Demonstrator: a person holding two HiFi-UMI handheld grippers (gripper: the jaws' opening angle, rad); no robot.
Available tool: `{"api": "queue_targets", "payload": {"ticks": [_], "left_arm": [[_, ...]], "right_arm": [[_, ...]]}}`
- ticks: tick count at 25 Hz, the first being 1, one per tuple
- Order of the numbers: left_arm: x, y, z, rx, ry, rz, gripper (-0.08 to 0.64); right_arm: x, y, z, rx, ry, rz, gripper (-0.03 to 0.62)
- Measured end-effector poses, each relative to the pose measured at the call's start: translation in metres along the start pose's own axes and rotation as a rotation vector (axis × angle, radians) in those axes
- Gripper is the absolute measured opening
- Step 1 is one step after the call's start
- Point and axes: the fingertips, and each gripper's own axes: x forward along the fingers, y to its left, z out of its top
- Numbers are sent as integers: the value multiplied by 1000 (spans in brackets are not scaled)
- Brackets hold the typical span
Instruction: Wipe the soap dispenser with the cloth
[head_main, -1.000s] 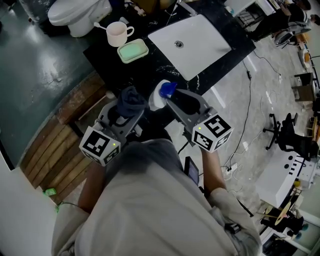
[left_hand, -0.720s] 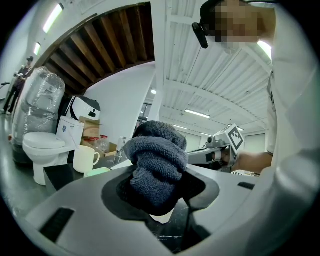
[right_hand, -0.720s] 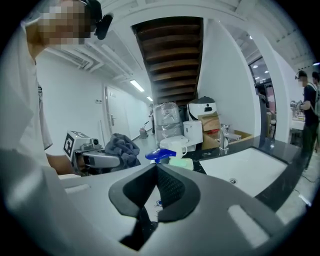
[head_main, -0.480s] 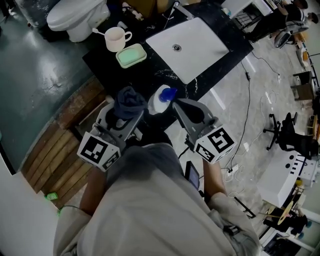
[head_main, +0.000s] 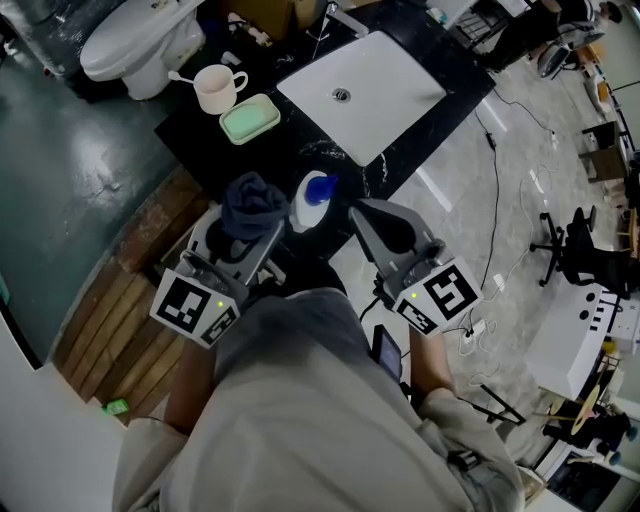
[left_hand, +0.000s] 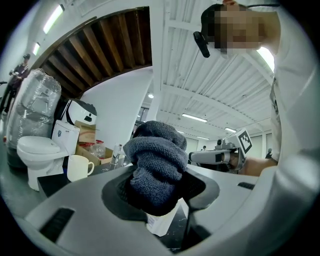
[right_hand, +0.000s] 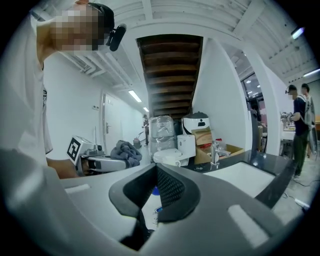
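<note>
moved: the right gripper (head_main: 357, 210) had its jaws spread either side of the blue pump on the soap dispenser (head_main: 308, 207) a second ago. They are closed now, and the tips sit a touch further back from the bottle.
counter (head_main: 290, 138): a black top running slantwise across the room, with everything else in the task on it or over it.
toilet (head_main: 130, 45): white, standing past the counter's far left end.
sink (head_main: 390, 68): a white rectangular basin set in the counter, well apart from the bottle on the far right.
left gripper (head_main: 250, 218): pinching the cloth, with its tips just left of the bottle.
right gripper: jaws pressed together pad on pad, with nothing wedged between them that I can see. The tips are just right of the bottle's top, and I cannot tell whether they touch it.
cloth (head_main: 250, 200): dark blue-grey, bunched into a wad that bulges out past the left jaws, just beside the pump.
soap dispenser: a white bottle with a blue pump, upright at the counter's near edge, between the two grippers.
mug (head_main: 215, 88): pale, at the counter's far left end, near the toilet.
soap dish (head_main: 250, 118): pale green, just beside the mug on the sink side.
</note>
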Motion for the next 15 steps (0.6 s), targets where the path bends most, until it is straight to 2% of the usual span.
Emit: {"api": "queue_targets", "payload": {"ticks": [10,15], "left_arm": [[5,-6,1,-4,2,-14,175],[3,-6,4,-25,-36,-11,175]], "right_arm": [[-13,-8,10,18,-54,-34,-2],[-18,-11,11,27,-67,-36,-2]]}}
